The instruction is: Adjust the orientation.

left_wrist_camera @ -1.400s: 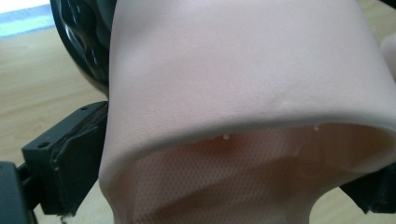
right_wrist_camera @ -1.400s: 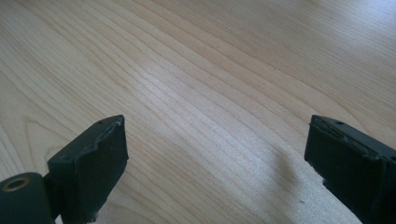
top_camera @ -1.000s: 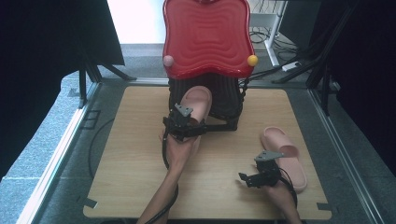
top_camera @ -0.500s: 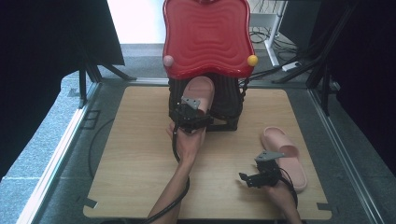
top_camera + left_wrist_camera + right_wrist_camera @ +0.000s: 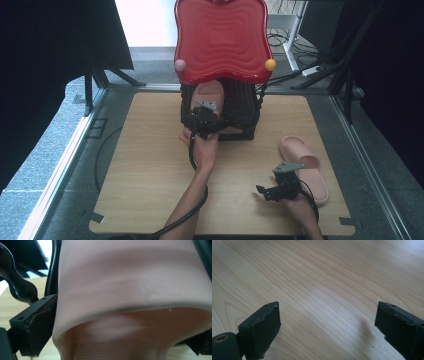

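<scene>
A pink slipper pokes toe-first into the black rack under its wavy red top. My left gripper is shut on the slipper's near end. In the left gripper view the slipper looms close, with one black finger pressed against its left side. A second pink slipper lies flat at the right of the table. Just left of its heel, my right gripper hovers low over the wood. It stands open with nothing between its fingers.
The wooden table has a metal-framed edge, with grey floor beyond on the left. Black stands and cables sit behind the rack. A cable trails from the left gripper along the person's forearm.
My left gripper has carried the slipper forward, away from the person, pushing it deeper under the red top. The right gripper and the second slipper have stayed put.
</scene>
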